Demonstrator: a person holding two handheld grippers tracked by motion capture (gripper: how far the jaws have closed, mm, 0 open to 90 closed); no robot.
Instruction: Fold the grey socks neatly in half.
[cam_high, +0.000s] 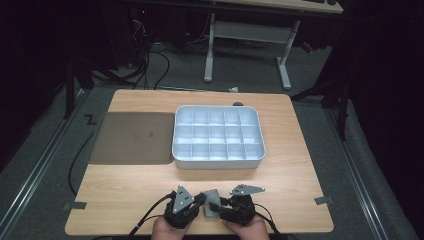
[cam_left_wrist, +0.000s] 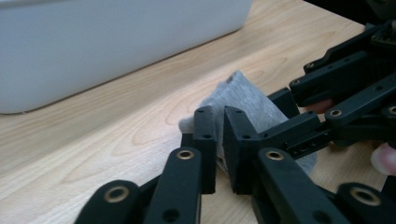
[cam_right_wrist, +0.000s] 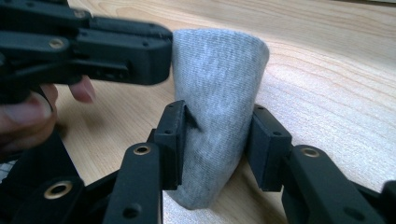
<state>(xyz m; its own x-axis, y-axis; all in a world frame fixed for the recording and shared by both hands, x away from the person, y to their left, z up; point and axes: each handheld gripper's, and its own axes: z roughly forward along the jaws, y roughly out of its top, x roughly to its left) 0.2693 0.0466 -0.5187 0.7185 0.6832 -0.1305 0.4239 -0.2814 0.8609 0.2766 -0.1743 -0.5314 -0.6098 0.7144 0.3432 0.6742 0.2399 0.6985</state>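
At the 6 o'clock edge of the wooden surface (cam_high: 130, 195), a grey folded cloth (cam_high: 212, 202) sat between both grippers. The right gripper (cam_right_wrist: 217, 140) had its fingers clamped on the cloth's sides; the left gripper (cam_left_wrist: 219, 140) pinched a narrow edge of it. The white compartment tray (cam_high: 218, 163) lay at 12 o'clock of them.

Lab: dark curtains, floor cables (cam_high: 150, 65), floor rails (cam_high: 40, 165).
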